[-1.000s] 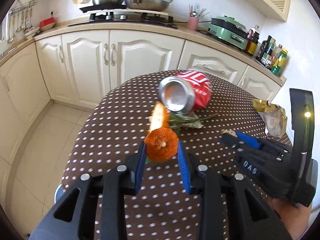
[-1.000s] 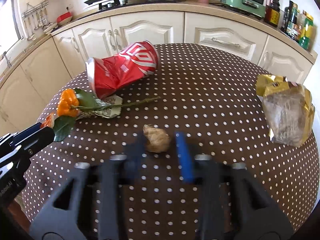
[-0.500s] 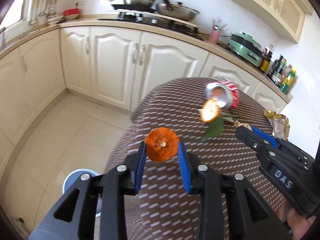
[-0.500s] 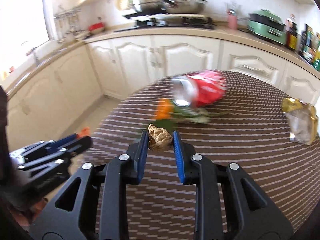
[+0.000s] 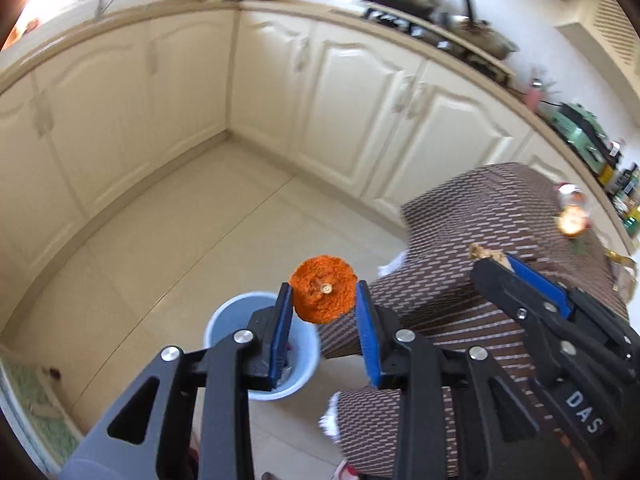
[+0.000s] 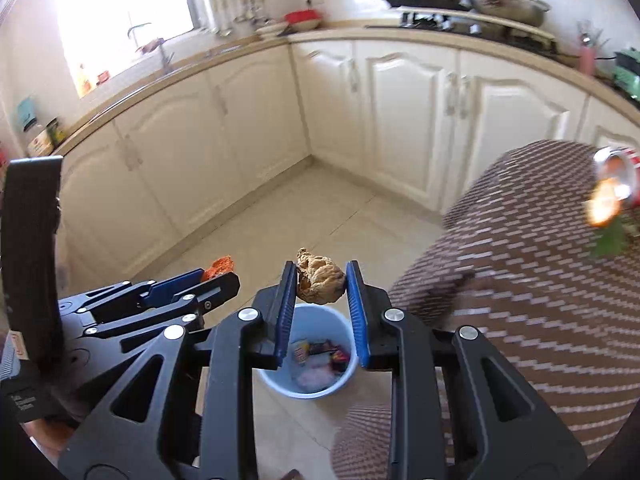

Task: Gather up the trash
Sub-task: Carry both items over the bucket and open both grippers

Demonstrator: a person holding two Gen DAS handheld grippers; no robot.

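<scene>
My left gripper (image 5: 323,300) is shut on an orange peel (image 5: 322,294), held in the air above a light blue trash bin (image 5: 224,320) on the floor. In the right wrist view my right gripper (image 6: 320,282) is shut on a tan crumpled lump (image 6: 319,276), right over the same bin (image 6: 280,388), which holds wrappers. The left gripper (image 6: 216,274) shows at the left of that view, the right gripper (image 5: 496,258) at the right of the left wrist view. A crushed red can (image 6: 616,174) and an orange flower (image 6: 602,206) lie on the table.
The round table with a brown dotted cloth (image 6: 540,280) stands to the right, its cloth hanging close to the bin. Cream cabinets (image 5: 352,100) line the far walls under a counter with pots and a stove (image 6: 460,4). Beige floor tiles (image 5: 180,220) lie open between.
Both grippers swung left off the table with their loads, from above the cloth to above the blue bin on the floor. The can and flower slid to the right edge of both views.
</scene>
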